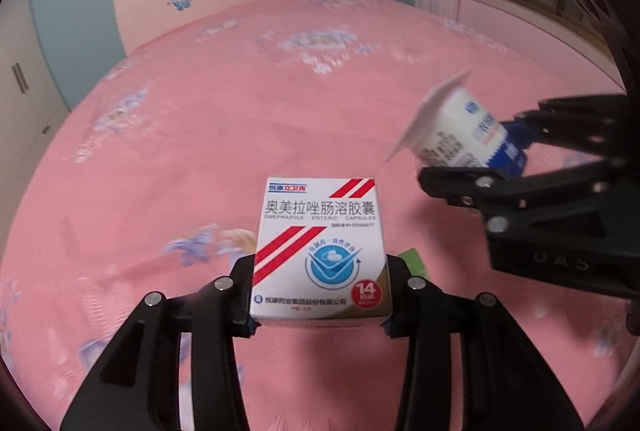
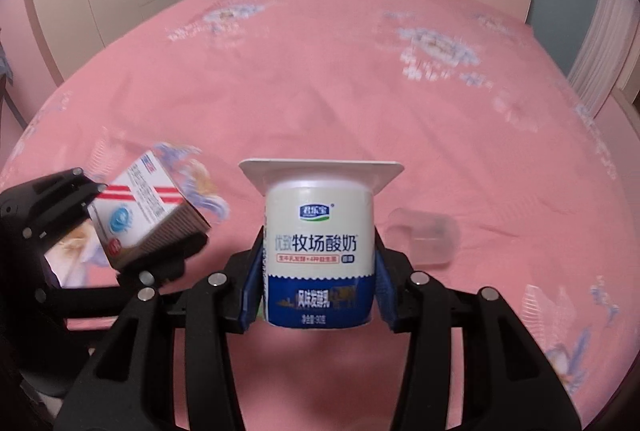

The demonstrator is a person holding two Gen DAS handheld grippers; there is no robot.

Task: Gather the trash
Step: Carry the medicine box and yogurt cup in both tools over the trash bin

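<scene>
Trash in both views. Left wrist: left gripper (image 1: pixel 320 315) clamps a medicine box (image 1: pixel 322 251) above the pink bed (image 1: pixel 200 151); right gripper (image 1: pixel 492 159) grips a tilted yogurt cup (image 1: pixel 456 131).

Right wrist: cup (image 2: pixel 319 251) upright between blue pads (image 2: pixel 386 295); clear cup (image 2: pixel 426 237) lying on the bed.

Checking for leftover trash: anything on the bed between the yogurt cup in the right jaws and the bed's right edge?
Yes. In the right wrist view, a clear plastic cup lies on the pink sheet, right of the yogurt cup.
</scene>
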